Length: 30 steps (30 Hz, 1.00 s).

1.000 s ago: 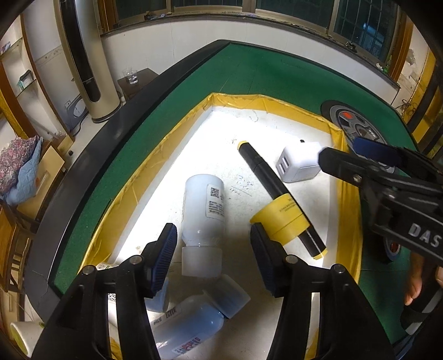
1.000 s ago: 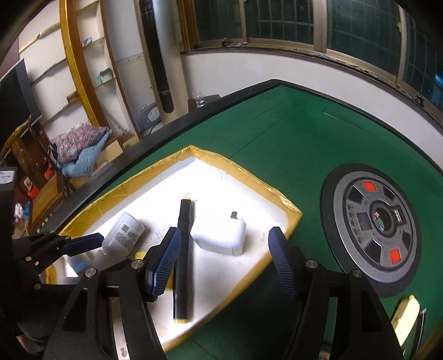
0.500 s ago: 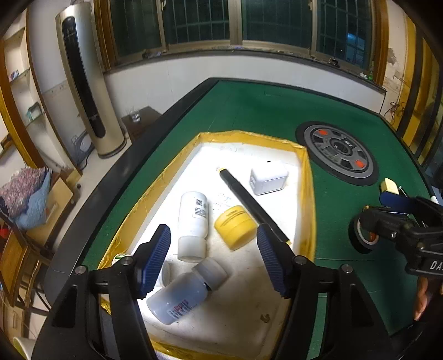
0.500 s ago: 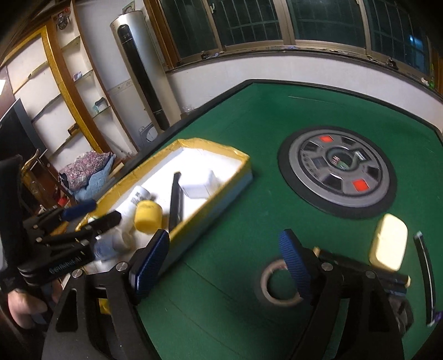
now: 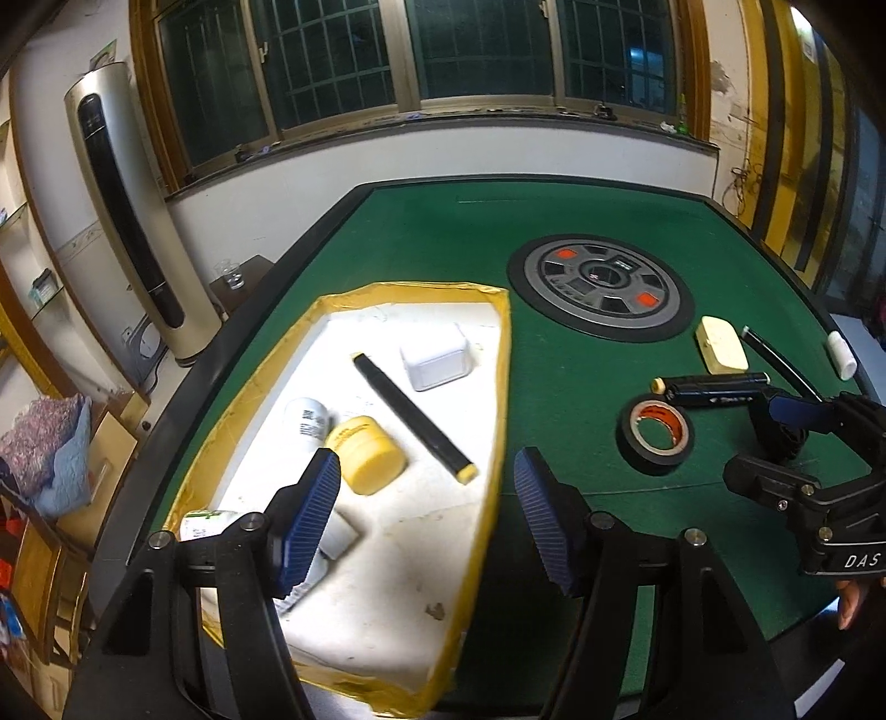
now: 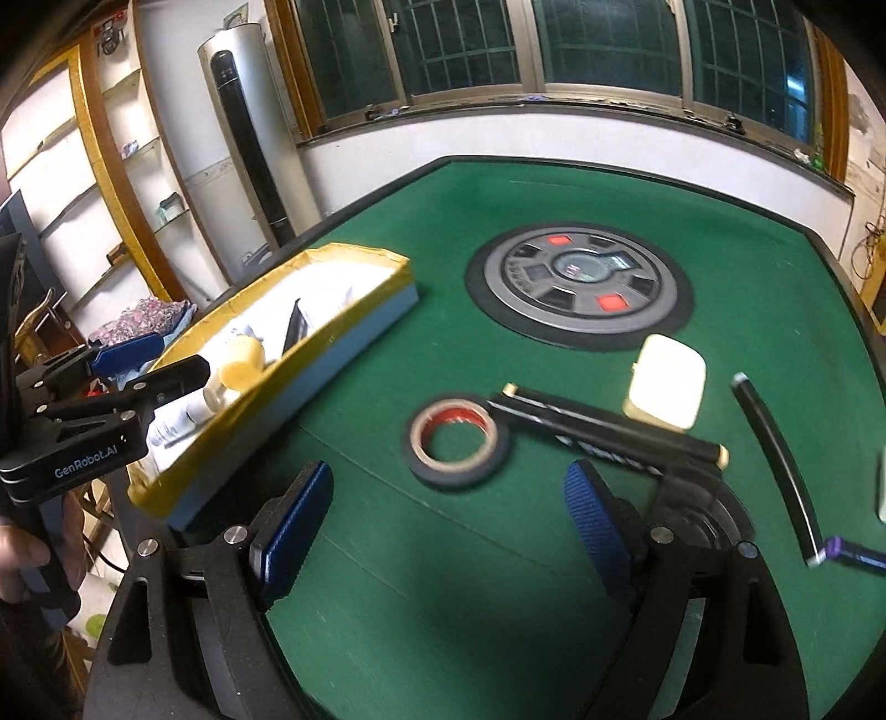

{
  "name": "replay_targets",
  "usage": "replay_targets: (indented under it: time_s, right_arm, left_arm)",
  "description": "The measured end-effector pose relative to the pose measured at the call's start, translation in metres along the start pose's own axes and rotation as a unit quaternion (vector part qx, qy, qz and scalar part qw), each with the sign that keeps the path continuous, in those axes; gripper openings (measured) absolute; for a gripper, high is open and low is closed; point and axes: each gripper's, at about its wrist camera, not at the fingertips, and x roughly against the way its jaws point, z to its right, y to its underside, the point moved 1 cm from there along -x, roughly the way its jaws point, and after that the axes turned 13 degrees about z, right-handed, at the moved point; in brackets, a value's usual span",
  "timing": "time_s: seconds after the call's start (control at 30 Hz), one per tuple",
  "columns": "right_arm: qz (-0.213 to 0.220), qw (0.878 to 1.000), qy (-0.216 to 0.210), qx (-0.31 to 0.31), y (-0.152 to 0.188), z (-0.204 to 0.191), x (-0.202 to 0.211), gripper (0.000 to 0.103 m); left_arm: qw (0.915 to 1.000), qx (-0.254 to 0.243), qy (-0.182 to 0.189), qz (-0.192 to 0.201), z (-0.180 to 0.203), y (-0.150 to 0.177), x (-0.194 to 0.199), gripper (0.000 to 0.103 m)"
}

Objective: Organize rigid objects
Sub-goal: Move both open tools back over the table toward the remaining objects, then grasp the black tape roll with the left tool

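Big green felt table (image 5: 554, 232) w/ a black rim is taking up most of the room, and there's a round grey control disc (image 5: 601, 285) w/ red squares sitting in the middle of it. Behind it a white wall is running under a row of dark barred windows (image 5: 482, 50), a tall beige tower AC unit (image 5: 127, 221) is standing at the left, plus wooden shelves and a glass on a small side table.

White tray (image 5: 501, 387) w/ yellow-taped edges is lying on the left part of the felt. It's holding a white charger block (image 5: 436, 360), a black marker (image 5: 412, 415), a yellow tape roll (image 5: 370, 454) and white bottles (image 5: 307, 418) near the front.

Still loose on the felt, right of the tray: a black tape roll w/ an orange core (image 6: 458, 440), a black marker w/ a cream tip (image 6: 598, 429) just beside it, a cream case (image 6: 664, 382), and a thin black stick (image 6: 775, 459).

Left gripper (image 5: 423, 518) is hanging over the tray's right edge, fingers spread, gripping nothing. Right gripper (image 6: 448, 526) is hovering over bare felt just short of the black tape roll; its jaws have just been opening and there's nothing btw them.
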Motion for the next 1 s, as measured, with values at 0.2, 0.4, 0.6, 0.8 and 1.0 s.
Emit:
replay_targets:
  time_s: [0.2,0.4,0.6,0.8,1.0]
  right_arm:
    - [0.005,1.000,0.027,-0.012,0.014,0.024,0.019,0.086]
    - [0.004,0.996,0.065,-0.063,0.030,0.067,0.036,0.089]
    - [0.008,0.992,0.085,-0.097,0.039,0.094,0.050,0.089]
    - [0.012,0.990,0.090,-0.109,0.043,0.105,0.057,0.089]
    - [0.008,0.990,0.087,-0.114,0.045,0.109,0.057,0.089]
  left_arm:
    - [0.9993,-0.013,0.035,-0.009,0.031,0.003,0.002,0.065]
    - [0.9948,-0.038,0.090,-0.029,0.077,0.007,0.000,0.065]
    - [0.9885,-0.054,0.128,-0.060,0.114,0.011,-0.022,0.065]
    - [0.9848,-0.056,0.145,-0.076,0.134,0.008,-0.047,0.065]
    - [0.9856,-0.046,0.134,-0.093,0.134,0.012,-0.067,0.065]
